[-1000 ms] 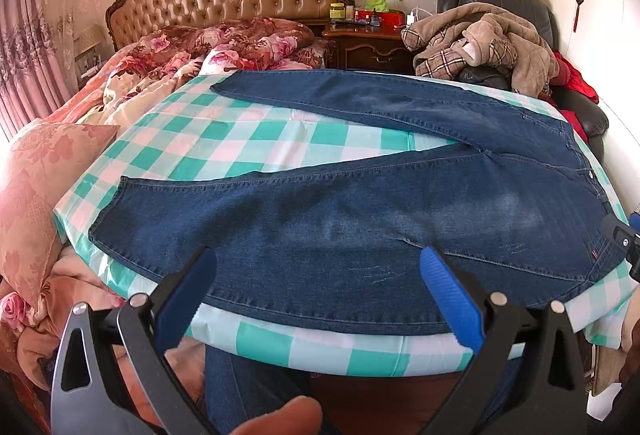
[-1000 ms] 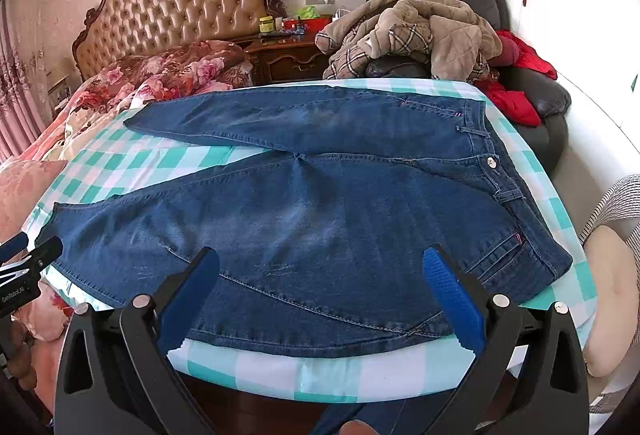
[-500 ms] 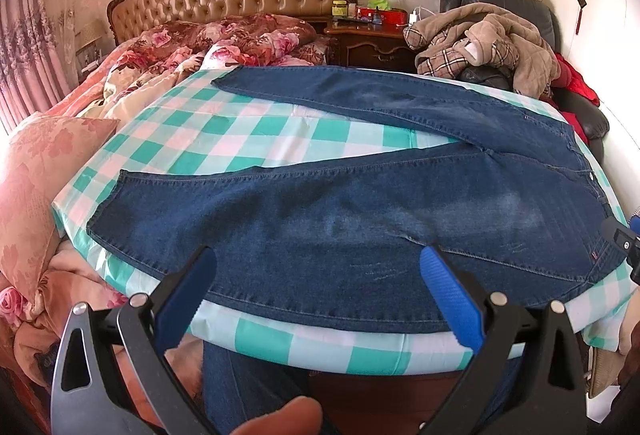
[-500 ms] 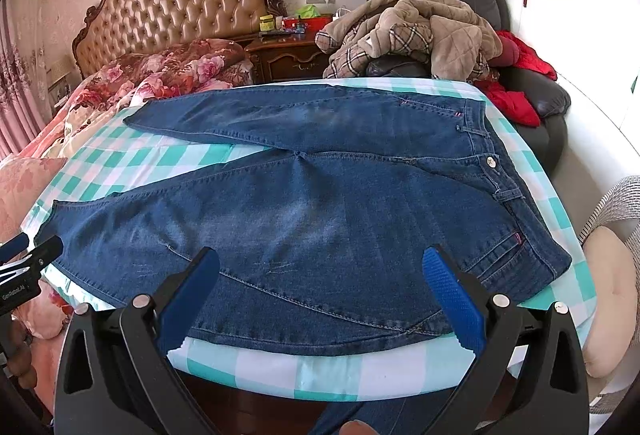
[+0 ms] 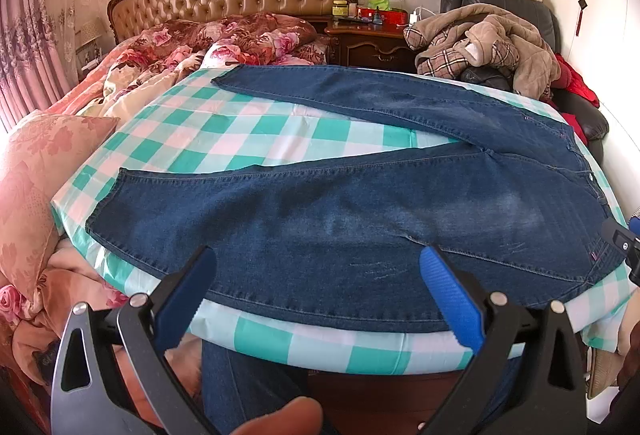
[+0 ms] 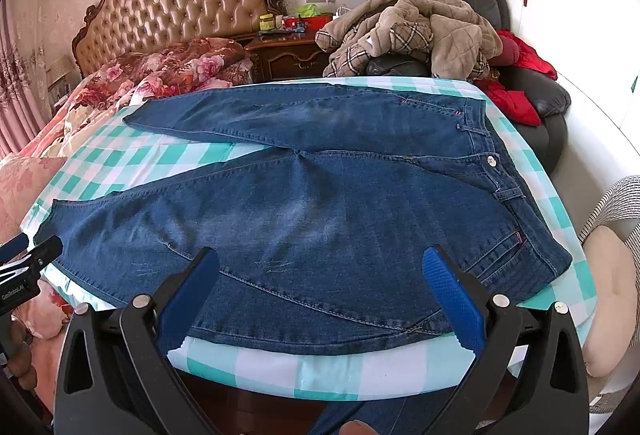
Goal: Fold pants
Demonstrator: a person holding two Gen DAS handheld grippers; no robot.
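Left wrist view: jeans (image 5: 360,219) lie flat on checked tablecloth (image 5: 224,127), legs spread in a V, waistband to the right. Left gripper (image 5: 318,275) jaws wide apart, nothing held, over near hem edge. Right gripper (image 6: 320,275) also spread wide, empty, near jeans' front edge. Bed (image 5: 192,47) behind.

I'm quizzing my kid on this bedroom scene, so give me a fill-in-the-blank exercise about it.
1. The jeans lie spread on a cloth checked in white and ____.
2. Both the left tongs and right tongs are ____, holding nothing.
3. The two legs of the jeans lie ____, forming a V.

Missing words: green; open; apart
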